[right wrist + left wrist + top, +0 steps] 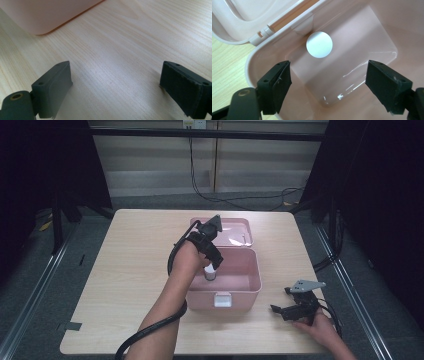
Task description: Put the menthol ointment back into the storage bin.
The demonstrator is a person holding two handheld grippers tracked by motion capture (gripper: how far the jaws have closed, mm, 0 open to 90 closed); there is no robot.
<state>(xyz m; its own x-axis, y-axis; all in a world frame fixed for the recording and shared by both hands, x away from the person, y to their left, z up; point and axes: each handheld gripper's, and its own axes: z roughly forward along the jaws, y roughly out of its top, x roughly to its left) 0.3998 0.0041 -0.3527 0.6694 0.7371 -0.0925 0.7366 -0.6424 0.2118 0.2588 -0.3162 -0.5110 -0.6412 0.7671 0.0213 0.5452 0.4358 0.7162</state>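
A lab recording bay is indicated: black curtains [45, 165], floor rails [35, 285], loose cables [240, 197], a lone counter [125, 270].

Fig.: surroundings. Light wood-grain table [125, 285], rounded corners, centre of high view. Grey floor [45, 270] on all sides w/ metal rails [30, 295] running along L & R edges. Black cables [235, 199] trail on floor behind table; one hangs down the pale panelled wall [160, 155] at rear. Dark curtains [390, 195] flank both sides. Small grey tape piece [73, 326] on floor nr table's front-L corner. Yellow object [46, 225] far L, too small to identify.
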